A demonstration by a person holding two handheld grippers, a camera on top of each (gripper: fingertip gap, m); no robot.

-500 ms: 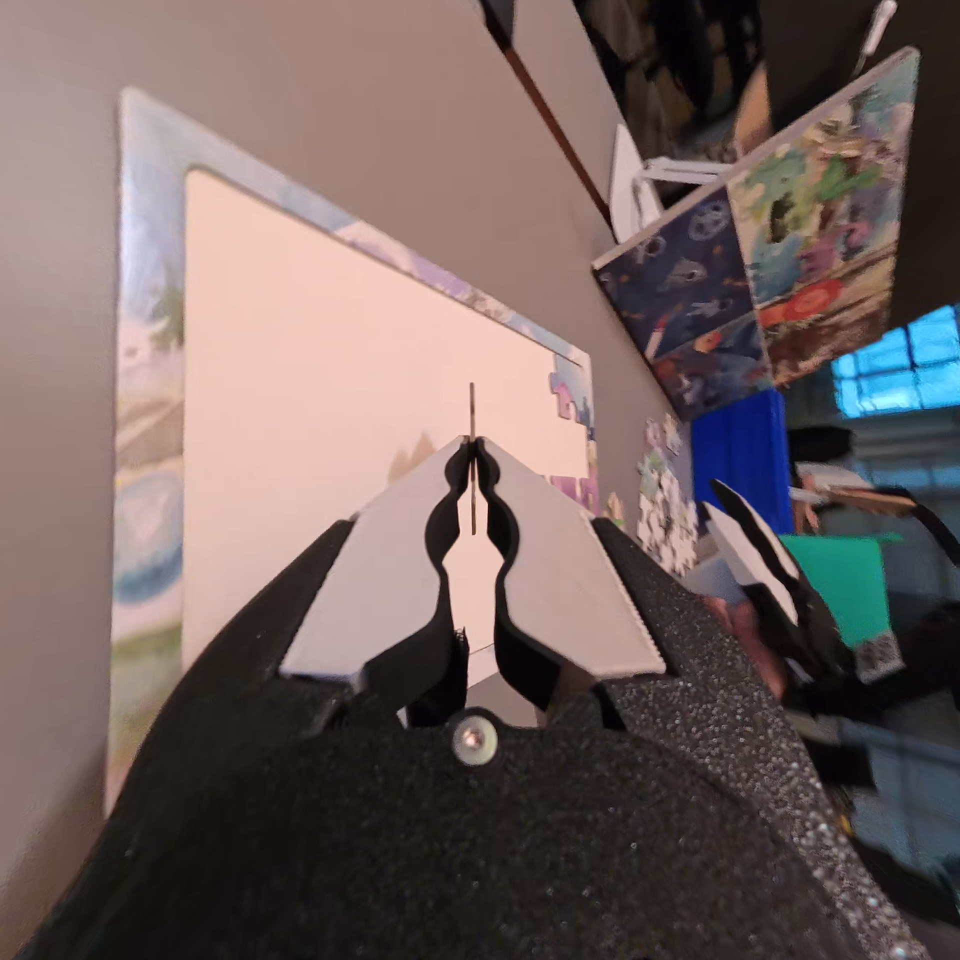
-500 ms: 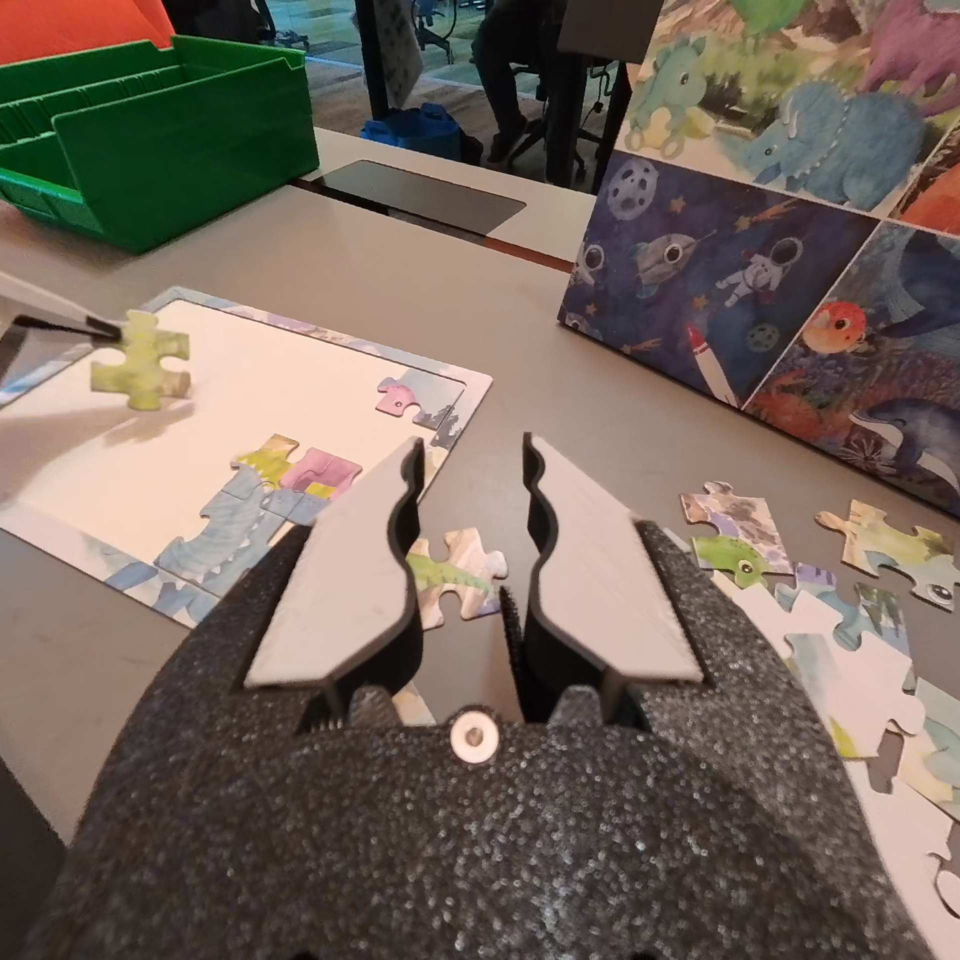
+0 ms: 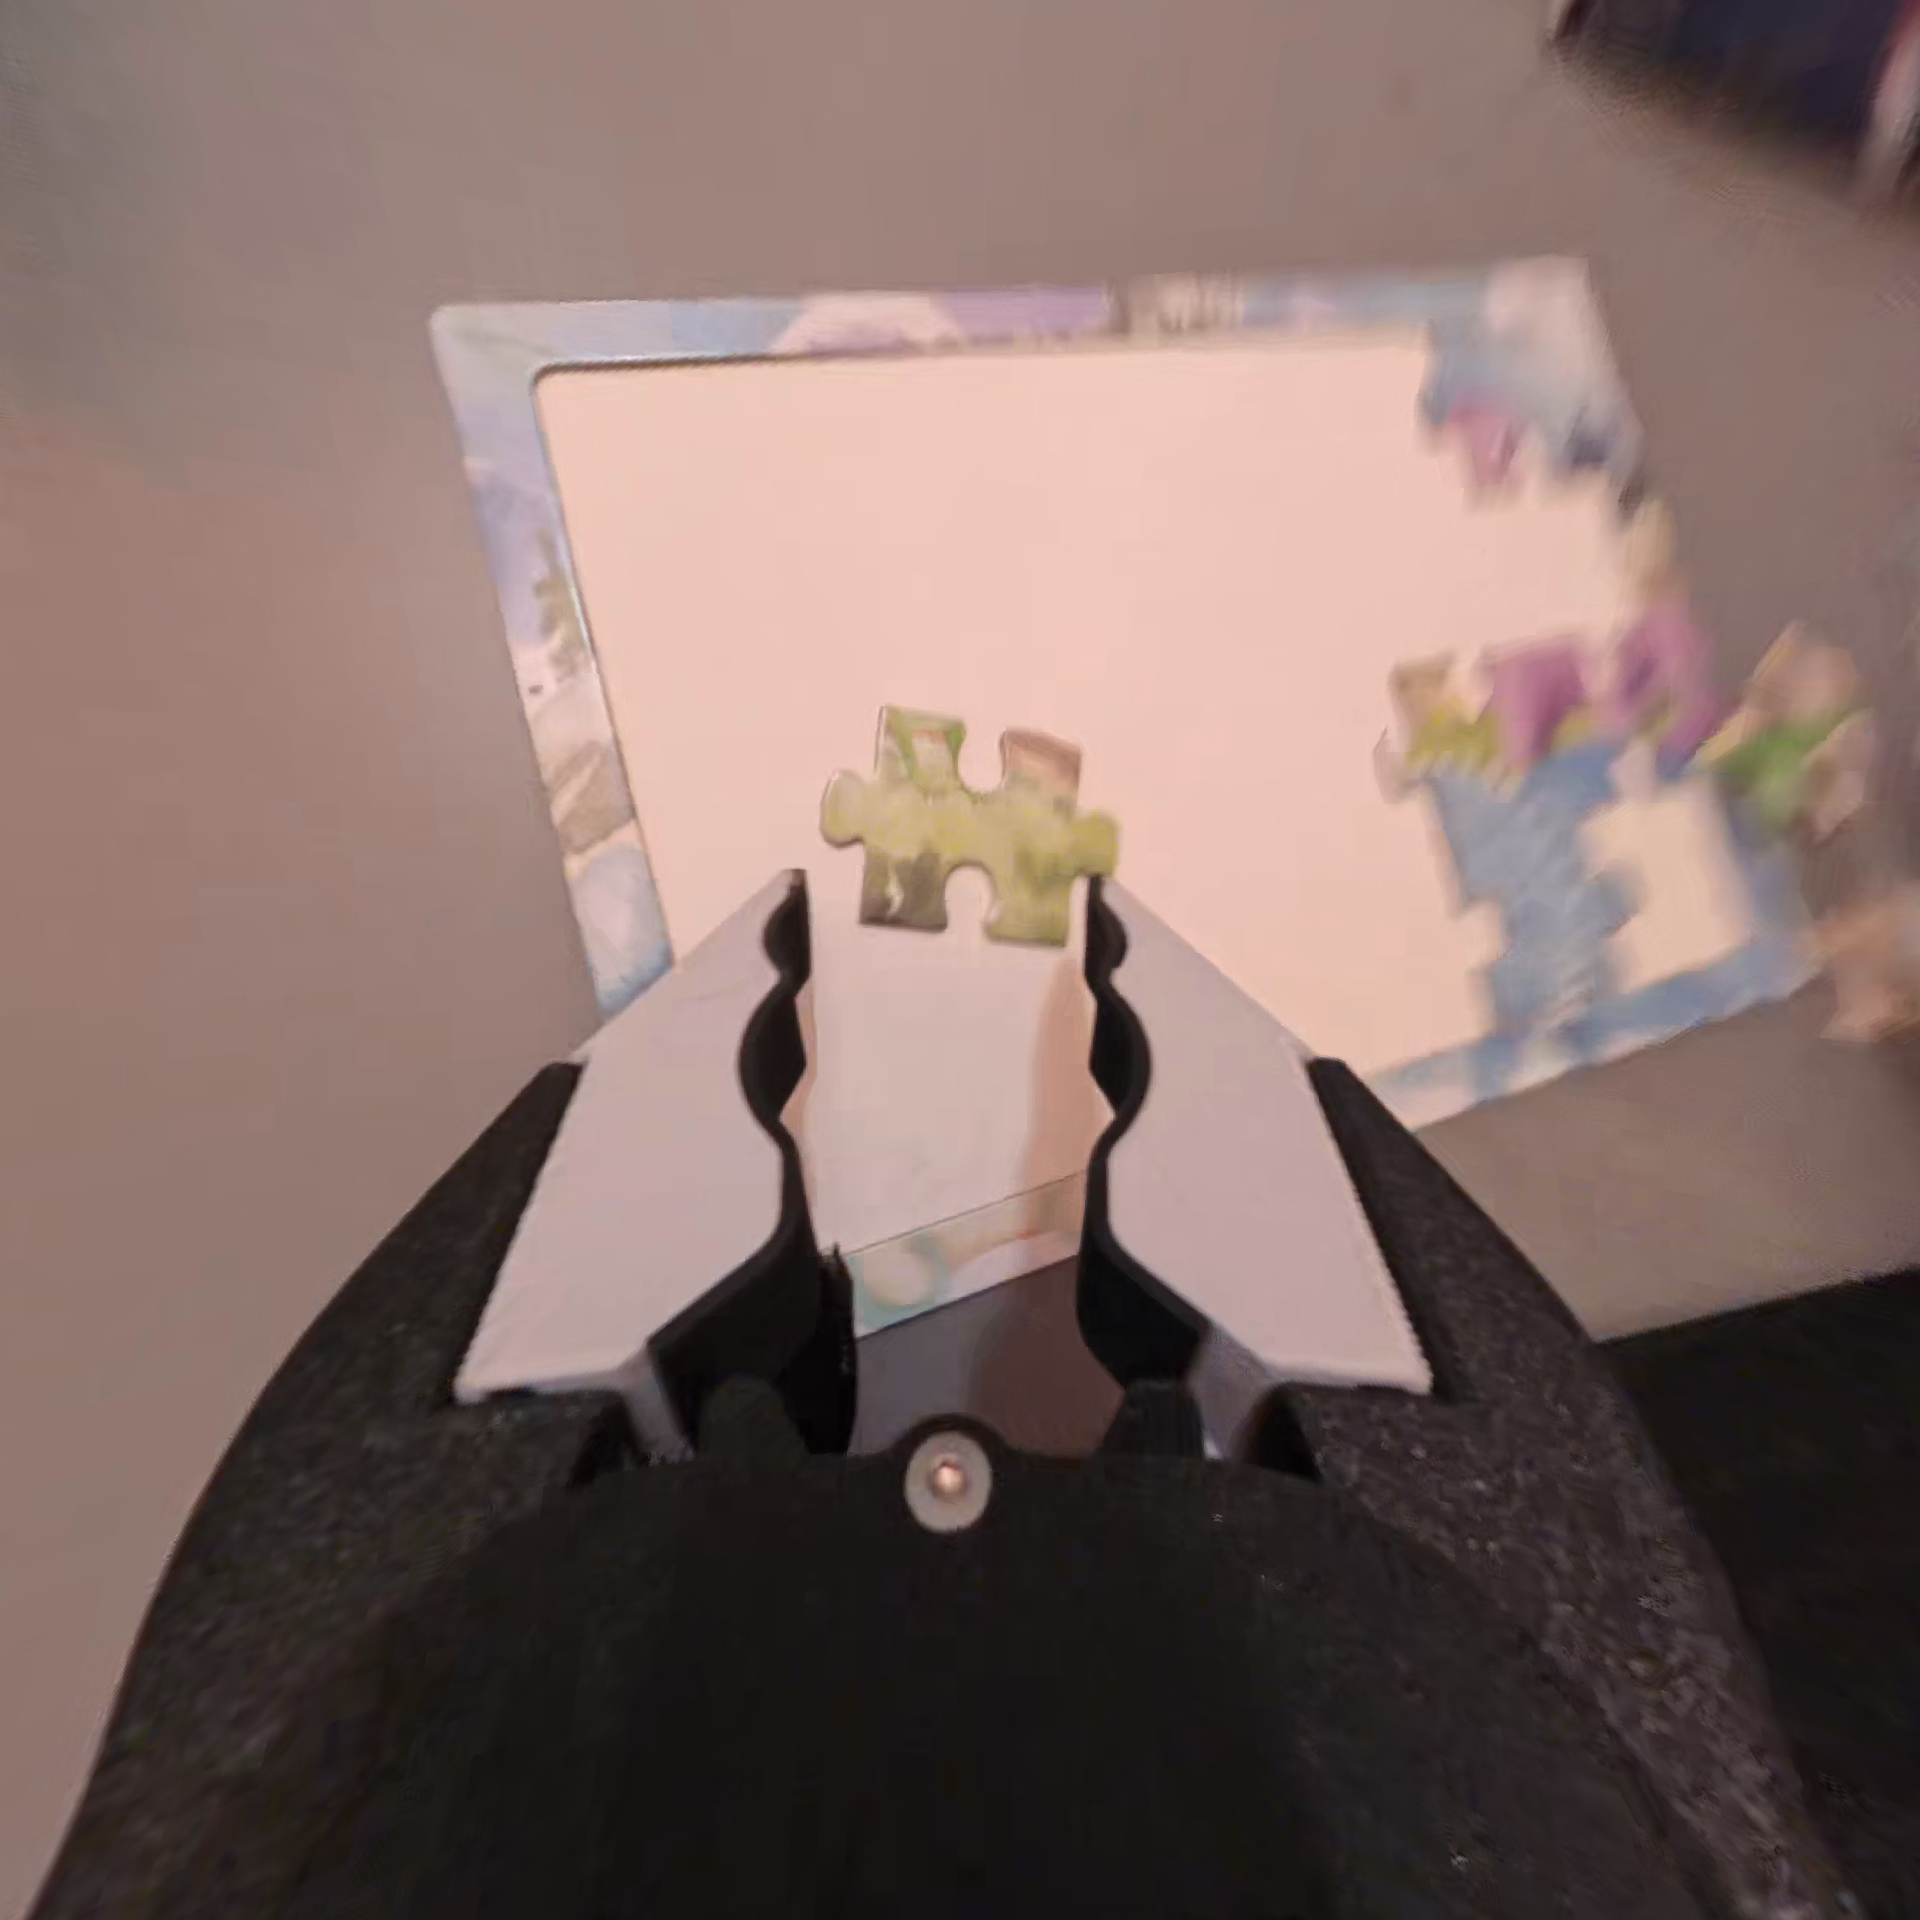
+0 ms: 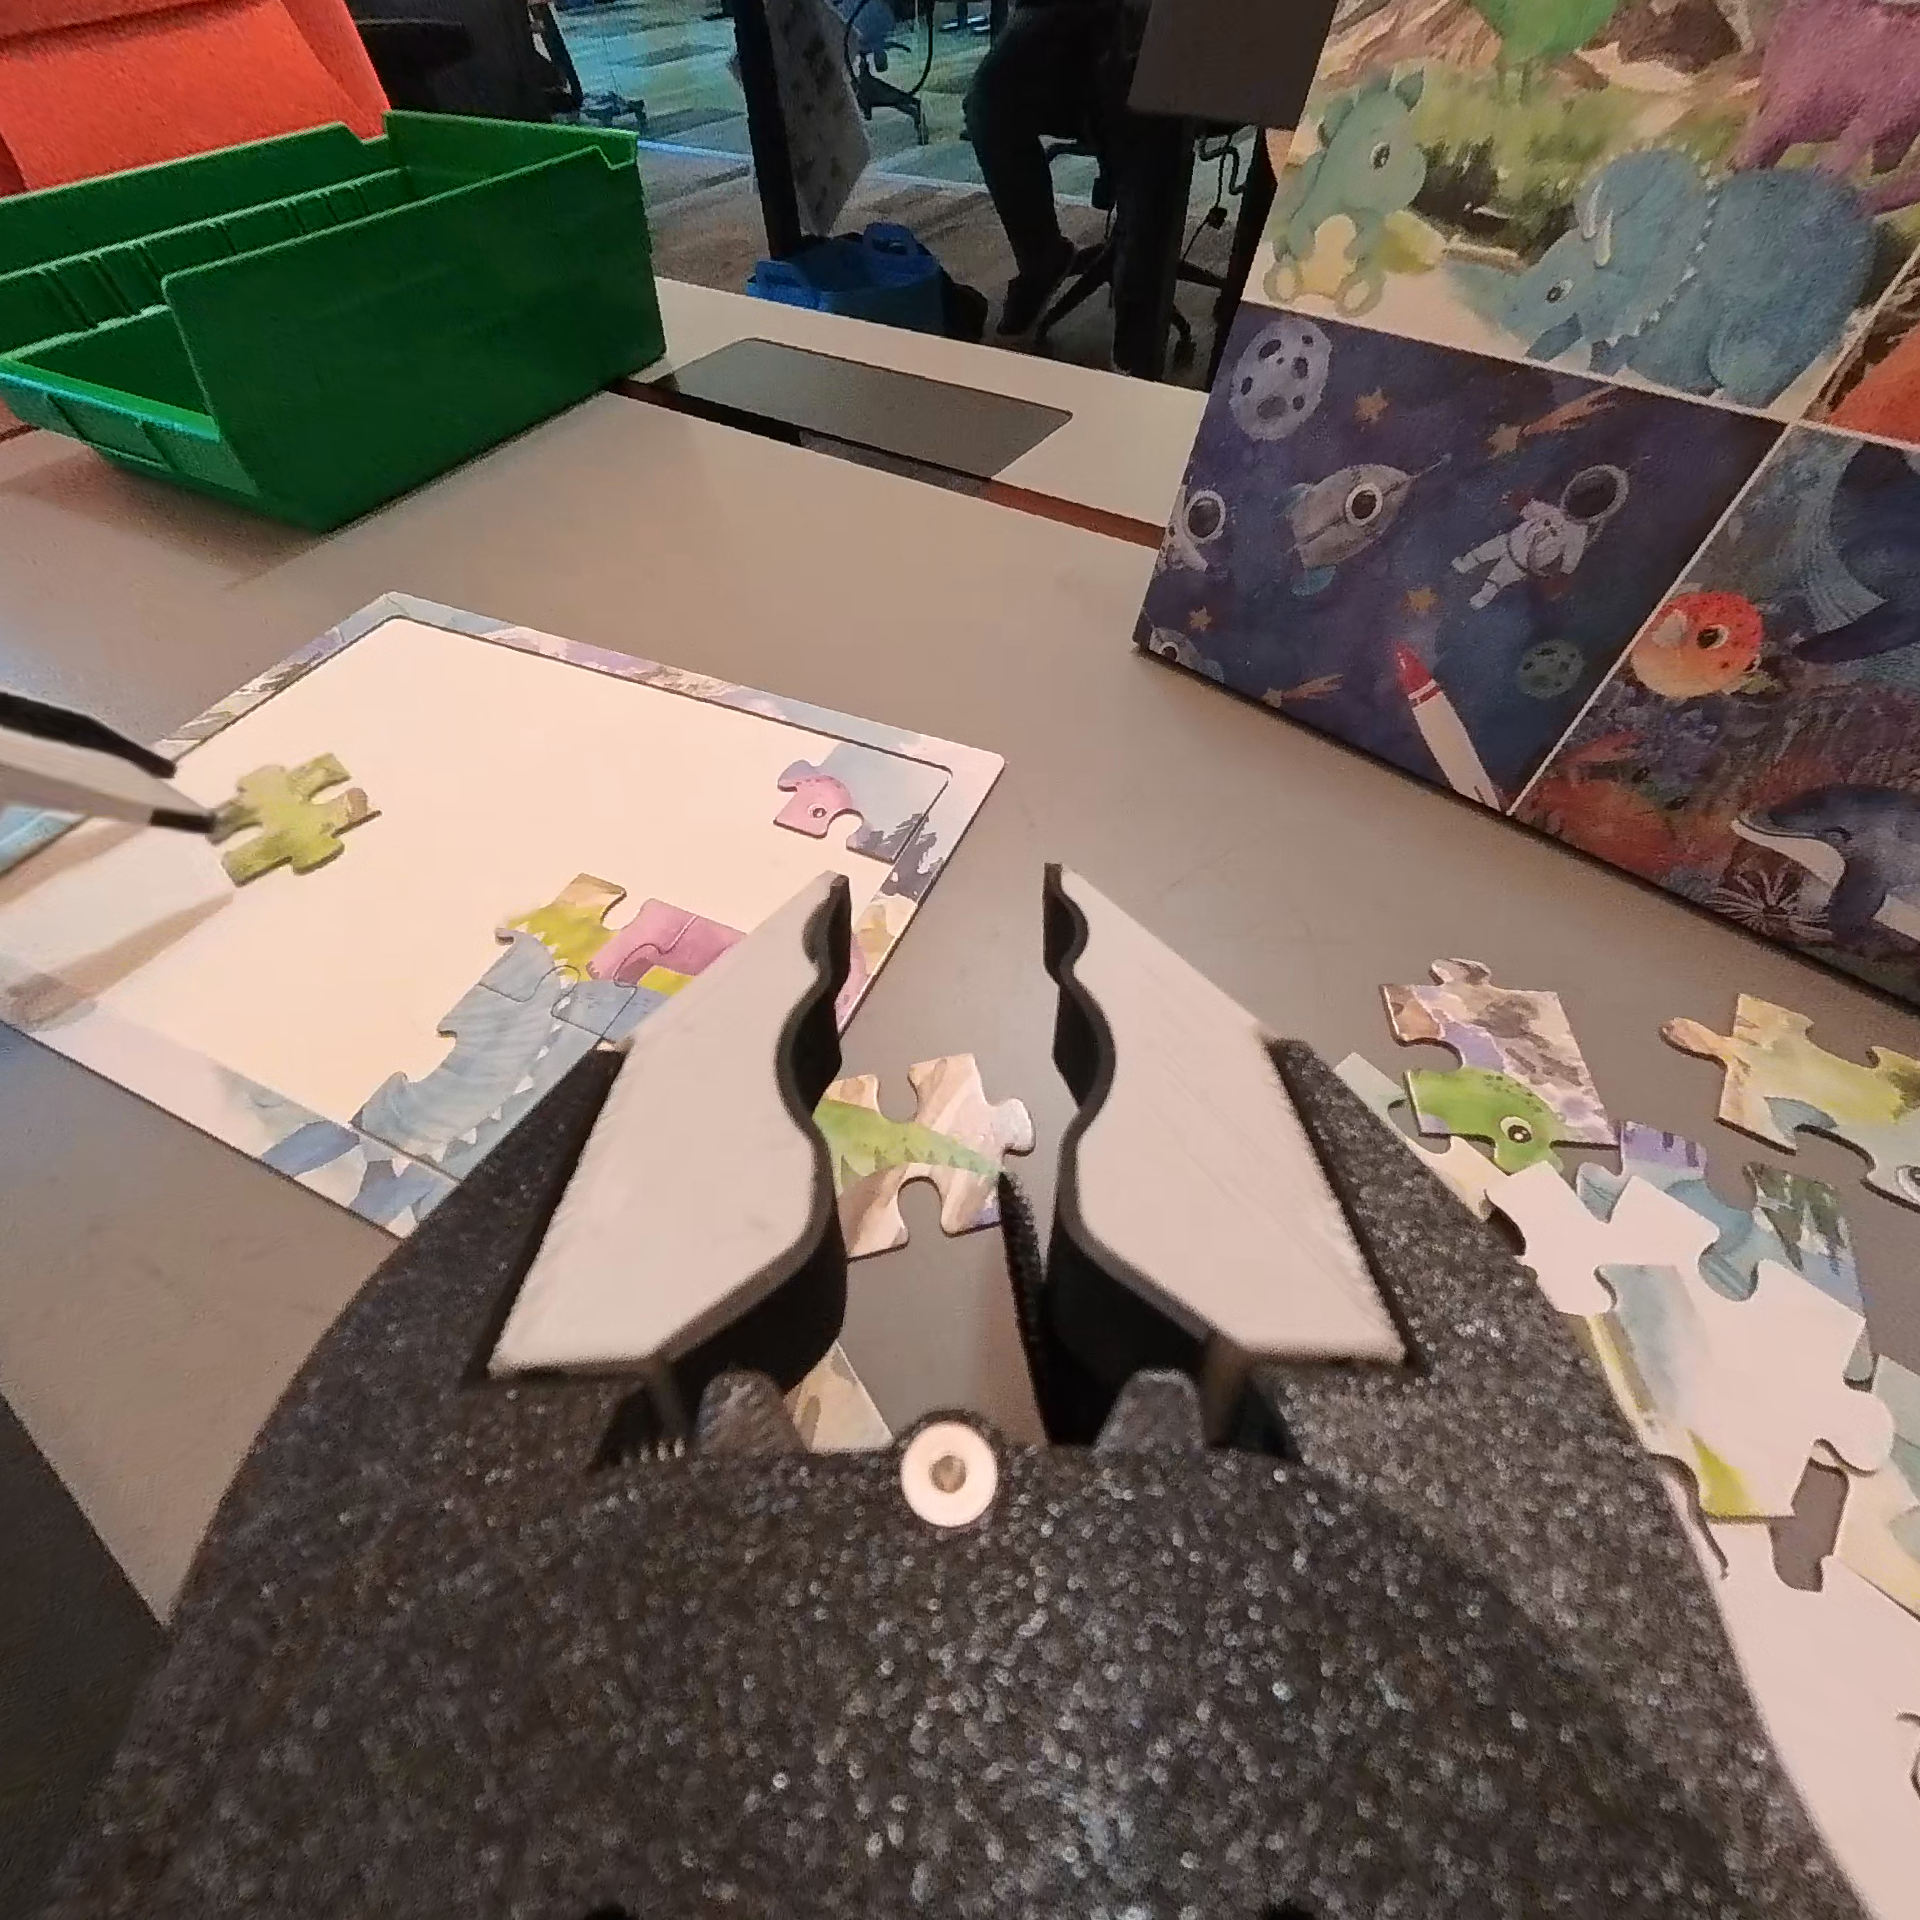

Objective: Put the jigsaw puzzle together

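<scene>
- Both tongs stand apart: my left gripper [image 3: 945, 894] gapes wide, empty, the green piece [image 3: 971, 831] lying flat just past its tips, mid puzzle tray [image 3: 499, 343].
- Right gripper [image 4: 940, 894] hangs half open, holding nothing, above a dinosaur piece [image 4: 925, 1132] beside the tray's right edge.
- Only the right view shows loose pieces [image 4: 1704, 1278], the picture box [image 4: 1558, 499] and the green bin [image 4: 343, 343].

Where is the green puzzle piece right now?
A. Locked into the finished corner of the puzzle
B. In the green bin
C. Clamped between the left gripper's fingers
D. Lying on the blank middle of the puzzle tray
D: the green puzzle piece lies flat on the blank middle of the puzzle tray, just beyond the left gripper, whose jaws stand apart, and away from the joined pieces.
</scene>
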